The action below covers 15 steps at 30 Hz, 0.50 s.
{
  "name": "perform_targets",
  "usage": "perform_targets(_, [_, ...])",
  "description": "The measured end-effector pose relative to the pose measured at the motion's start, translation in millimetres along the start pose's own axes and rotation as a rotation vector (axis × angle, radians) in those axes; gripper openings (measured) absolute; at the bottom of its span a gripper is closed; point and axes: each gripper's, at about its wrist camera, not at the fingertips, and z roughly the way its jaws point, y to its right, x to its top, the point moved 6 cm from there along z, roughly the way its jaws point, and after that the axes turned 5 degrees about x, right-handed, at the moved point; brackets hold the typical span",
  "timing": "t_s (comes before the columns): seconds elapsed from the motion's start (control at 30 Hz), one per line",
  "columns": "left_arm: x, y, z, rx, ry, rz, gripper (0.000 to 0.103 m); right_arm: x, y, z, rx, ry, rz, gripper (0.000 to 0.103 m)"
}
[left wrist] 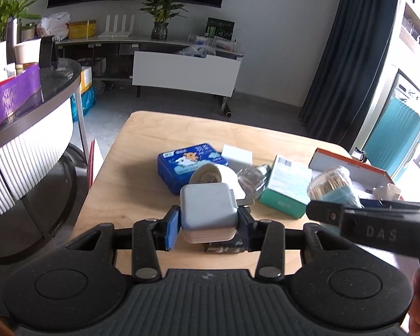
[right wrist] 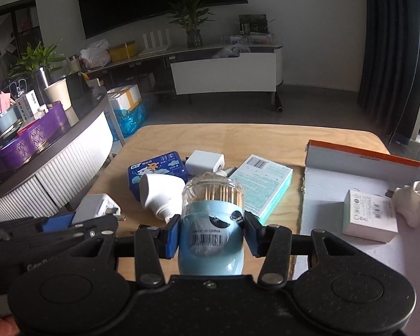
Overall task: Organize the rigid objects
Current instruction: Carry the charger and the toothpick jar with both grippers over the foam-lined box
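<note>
My left gripper (left wrist: 208,224) is shut on a white square charger (left wrist: 207,205), lifted just above the wooden table (left wrist: 154,131). In the right wrist view that charger (right wrist: 93,205) shows at the lower left. My right gripper (right wrist: 211,232) is shut on a light-blue toothpick jar (right wrist: 211,215) with a clear lid, its blue pads (right wrist: 172,236) pressed on both sides. The jar (left wrist: 333,184) also appears at the right of the left wrist view. An open orange-rimmed box (right wrist: 364,165) lies to the right. It holds a small white carton (right wrist: 369,215) and a white plug part (right wrist: 414,201).
On the table behind the grippers lie a blue tissue pack (right wrist: 156,168), a white rounded device (right wrist: 162,193), a small white charger cube (right wrist: 205,161) and a teal carton (right wrist: 263,184). A curved white counter (right wrist: 56,168) with clutter stands at the left.
</note>
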Motion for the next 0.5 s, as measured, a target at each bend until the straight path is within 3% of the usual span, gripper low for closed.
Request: perform_targets(0.5, [3,29,-8,-0.029,0.005,0.027,0.043,-11,27,-45,-0.064,0.031,0.023,0.057])
